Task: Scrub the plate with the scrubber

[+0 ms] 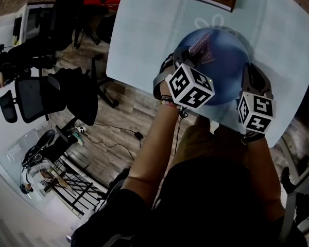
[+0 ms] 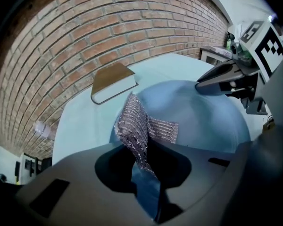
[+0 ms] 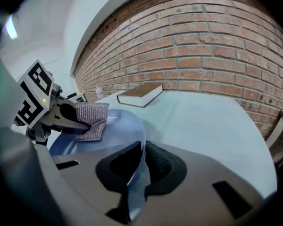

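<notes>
Even, soft daylight — strong fisheye bending at edges, dark vignetted corners.

plate (image 1: 224, 60): round, blue, lay on pale table (image 1: 144, 35), near rim clamped in right gripper (image 3: 139, 168) | scrubber (image 2: 137, 126): silvery mesh, folded, rested on plate, pinched by left gripper (image 2: 144, 161)

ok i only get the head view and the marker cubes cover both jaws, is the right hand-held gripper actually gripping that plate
Observer: Yes. The right gripper view shows the right hand-held gripper shut on the near rim of the round blue plate.
Operator: and does the left one have the scrubber
Observer: Yes. In the left gripper view the left hand-held gripper pinches one end of the silver mesh scrubber, and the loose end lies against the plate's surface.
</notes>
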